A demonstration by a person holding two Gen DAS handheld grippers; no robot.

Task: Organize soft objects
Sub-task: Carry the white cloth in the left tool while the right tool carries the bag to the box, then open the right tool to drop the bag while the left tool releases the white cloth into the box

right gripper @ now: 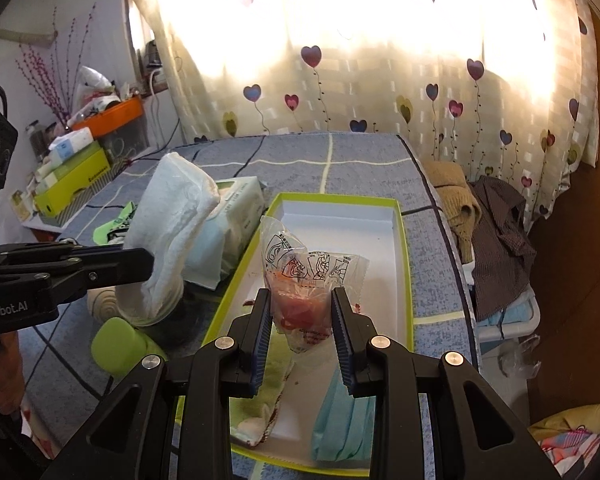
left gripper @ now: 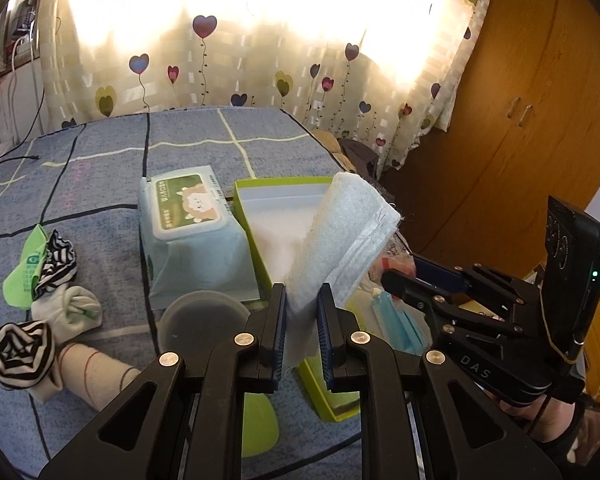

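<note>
My left gripper [left gripper: 302, 308] is shut on a folded pale-blue and white cloth [left gripper: 340, 236], which stands upright beside the green box [left gripper: 248, 204]; the cloth also shows in the right wrist view [right gripper: 172, 224]. My right gripper [right gripper: 302, 314] is shut on a crinkled clear plastic packet with red contents [right gripper: 304, 276], held above the white inside of the green box [right gripper: 400, 220]. A blue face mask [right gripper: 340, 420] and a green-and-white cloth [right gripper: 260, 400] lie in the box's near end.
A wet-wipes pack [left gripper: 192, 224] lies left of the box. Rolled socks [left gripper: 20, 348], a green wrapper [left gripper: 24, 276] and a round grey lid [left gripper: 204, 320] lie on the blue checked bedspread [left gripper: 100, 184]. Clothes [right gripper: 496, 232] hang off the bed's right side.
</note>
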